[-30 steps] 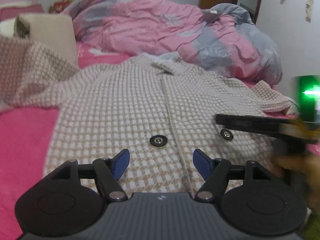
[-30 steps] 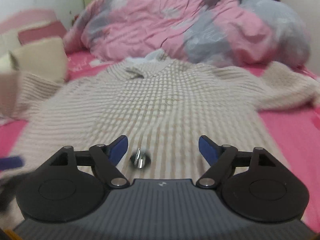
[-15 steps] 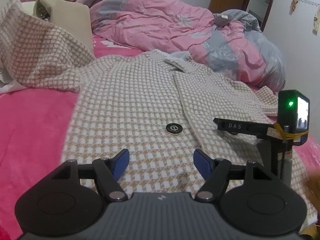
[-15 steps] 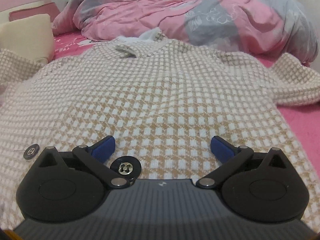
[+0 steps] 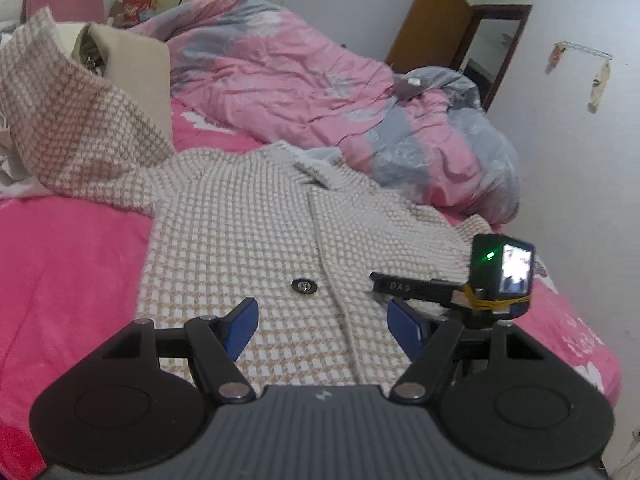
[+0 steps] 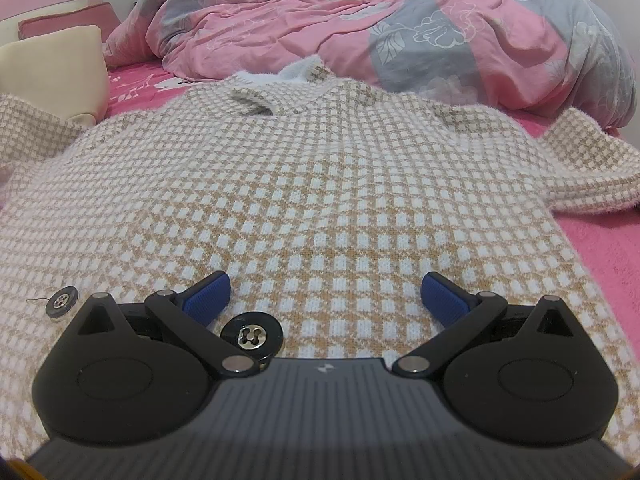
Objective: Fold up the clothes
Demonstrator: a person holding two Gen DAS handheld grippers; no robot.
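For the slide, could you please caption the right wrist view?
Open right gripper low over a checked cardigan spread flat on a pink bed.

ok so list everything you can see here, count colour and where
cardigan: one, beige and white check, spread flat on the bed, one sleeve draped up at far left
buttons: two, dark with metal centres, on the cardigan's near front
duvet: one, pink and grey, heaped behind the cardigan
bed sheet: one, bright pink, under everything
cushion: one, cream, far left
wardrobe: one, brown wood, back right corner
left gripper: one, black with blue fingers, open over the cardigan's front
right gripper: one, same build, jaws have just been opening, nothing between them
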